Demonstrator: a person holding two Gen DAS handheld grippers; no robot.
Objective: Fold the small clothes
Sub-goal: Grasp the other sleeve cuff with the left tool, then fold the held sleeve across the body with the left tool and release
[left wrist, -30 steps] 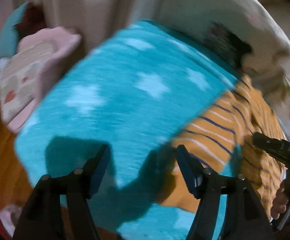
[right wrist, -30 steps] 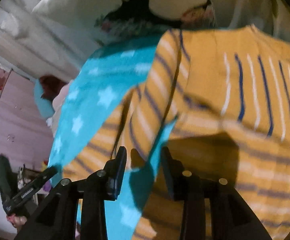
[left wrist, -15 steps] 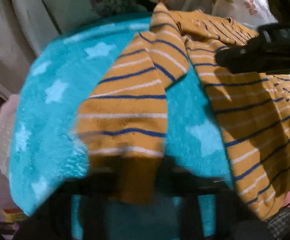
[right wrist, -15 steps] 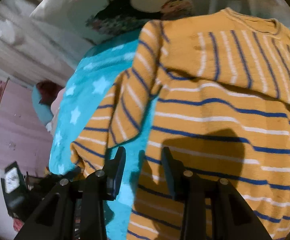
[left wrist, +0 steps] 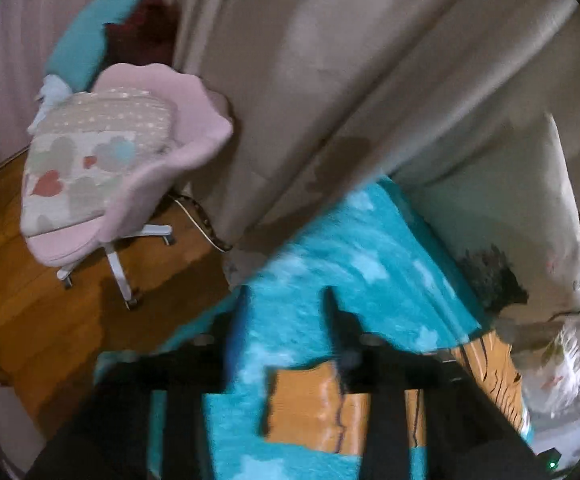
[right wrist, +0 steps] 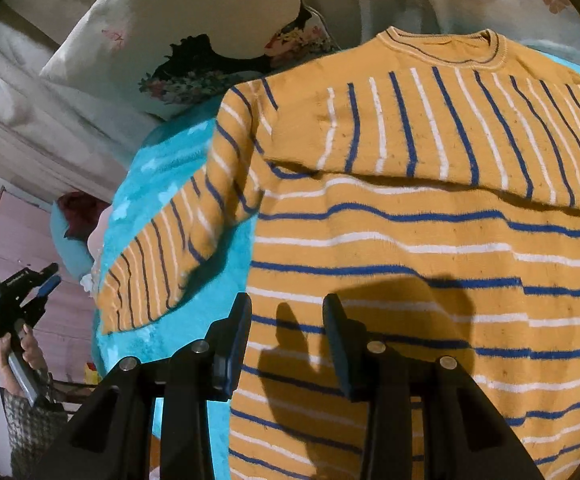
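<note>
An orange sweater with blue and white stripes (right wrist: 430, 240) lies flat on a turquoise star blanket (right wrist: 161, 184). One sleeve is folded across its chest; the other sleeve (right wrist: 169, 256) lies out to the left on the blanket. My right gripper (right wrist: 285, 320) is open and empty, just above the sweater's lower left body. My left gripper (left wrist: 285, 312) is open and empty above the blanket (left wrist: 342, 256), with the sleeve end (left wrist: 310, 408) lying under it. The left gripper also shows in the right wrist view (right wrist: 47, 276), off the bed's left side.
A pink swivel chair (left wrist: 129, 152) with a heart-print cushion stands on the wooden floor (left wrist: 41, 300) left of the bed. Beige curtains (left wrist: 330, 80) hang behind. A floral pillow (right wrist: 193, 32) lies at the head of the bed beyond the sweater's collar.
My left gripper was over the sleeve half a second ago; it has swung away left and now faces the chair and curtain. My right gripper has moved a little over the sweater's body.
</note>
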